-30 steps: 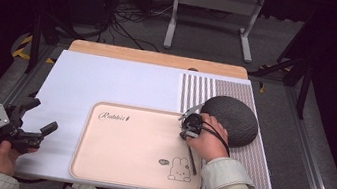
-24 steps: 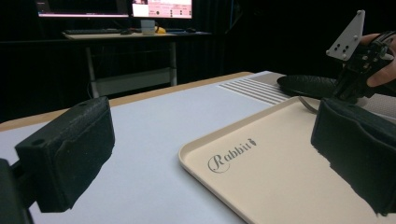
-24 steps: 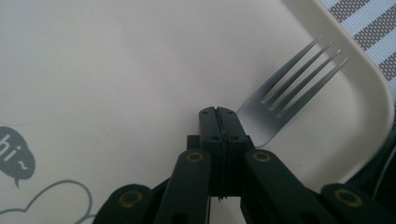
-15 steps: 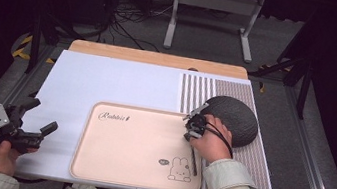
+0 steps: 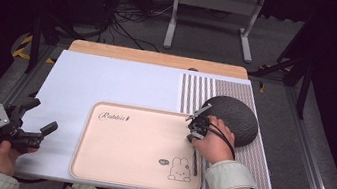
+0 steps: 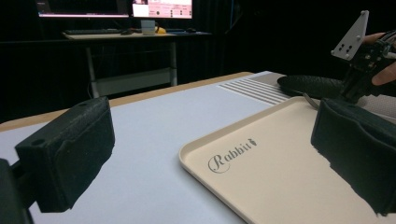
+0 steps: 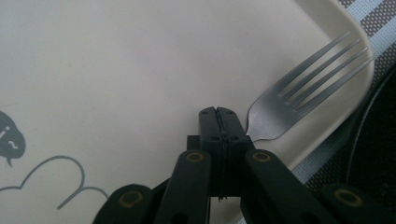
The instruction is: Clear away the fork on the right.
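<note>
A pale blue-white rectangular table mat (image 5: 107, 85) covers most of the wooden table, with a grey-and-white striped placemat (image 5: 244, 151) along its right side. On the mat lies a cream rectangular plastic tray (image 5: 133, 145) printed "Rabbit" with a small rabbit drawing; its near edge is partly cut off by the person's sleeves in the high view. A dark round woven bowl (image 5: 234, 117) sits on the striped placemat, just beside the tray's far right corner, partly hidden by the right hand (image 5: 214, 144).

The right gripper (image 7: 223, 122) has its 2 jaws pressed together with no gap. A silver metal fork (image 7: 303, 88) lies inside the tray by the right rim, 4 tines toward the corner; its handle is hidden behind the jaws, so whether they pinch it cannot be told.

The left gripper (image 6: 210, 158) hovers off the tray's left edge, its 2 black padded jaws wide apart with nothing between them.
</note>
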Demonstrator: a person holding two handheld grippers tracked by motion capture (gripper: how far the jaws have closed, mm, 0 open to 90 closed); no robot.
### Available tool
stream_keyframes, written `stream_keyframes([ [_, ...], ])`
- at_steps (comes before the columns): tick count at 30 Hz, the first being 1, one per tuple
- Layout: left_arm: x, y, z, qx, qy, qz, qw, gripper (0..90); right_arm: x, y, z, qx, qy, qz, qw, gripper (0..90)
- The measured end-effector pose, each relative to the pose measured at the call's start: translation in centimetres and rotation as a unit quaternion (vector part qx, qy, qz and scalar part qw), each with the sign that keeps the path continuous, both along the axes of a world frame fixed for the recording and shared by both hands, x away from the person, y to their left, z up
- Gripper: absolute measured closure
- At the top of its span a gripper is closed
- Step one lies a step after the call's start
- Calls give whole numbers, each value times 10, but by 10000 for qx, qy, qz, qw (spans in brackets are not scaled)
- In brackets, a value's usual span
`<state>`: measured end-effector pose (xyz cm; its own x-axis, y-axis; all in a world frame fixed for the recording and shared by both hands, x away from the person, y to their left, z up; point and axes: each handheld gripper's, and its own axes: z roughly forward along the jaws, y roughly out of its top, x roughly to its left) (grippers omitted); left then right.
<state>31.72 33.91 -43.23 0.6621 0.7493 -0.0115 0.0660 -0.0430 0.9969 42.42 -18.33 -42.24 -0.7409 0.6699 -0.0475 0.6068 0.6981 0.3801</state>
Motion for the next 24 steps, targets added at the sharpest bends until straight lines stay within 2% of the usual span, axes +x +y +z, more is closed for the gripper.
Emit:
stream_keyframes([
  [3,0,0,0,1,-4,1,10000,3,0,0,0,12,-25,36,10000,900],
  [5,0,0,0,1,6,1,10000,4,-1,-1,3,149,-161,86,9997,900],
  [10,0,0,0,13,0,-3,10000,4,-5,-6,21,463,-681,197,9964,696],
  [11,0,0,0,8,-2,1,10000,4,-6,-7,24,503,-758,232,9956,652],
  [12,0,0,0,8,-2,1,10000,4,-6,-7,24,503,-758,232,9956,652],
  [13,0,0,0,0,1,2,10000,4,-7,-9,28,591,-849,262,9943,588],
  [14,0,0,0,-1,-3,0,10000,4,-10,-12,34,752,-1085,291,9908,471],
  [16,0,0,0,16,8,-9,10000,3,-15,-19,43,1019,-1407,210,9846,338],
  [17,0,0,0,16,8,-9,10000,3,-17,-22,45,1119,-1493,177,9823,326],
  [18,0,0,0,38,24,-9,10000,3,-17,-22,45,1119,-1493,177,9823,326],
  [21,0,0,0,28,28,-1,10000,3,-26,-34,53,1497,-1791,115,9723,248],
  [23,-1,-1,0,21,6,3,10000,4,-32,-41,58,1642,-2001,136,9658,208],
  [24,-1,-1,0,13,4,3,10000,3,-35,-45,59,1752,-2115,109,9615,186],
])
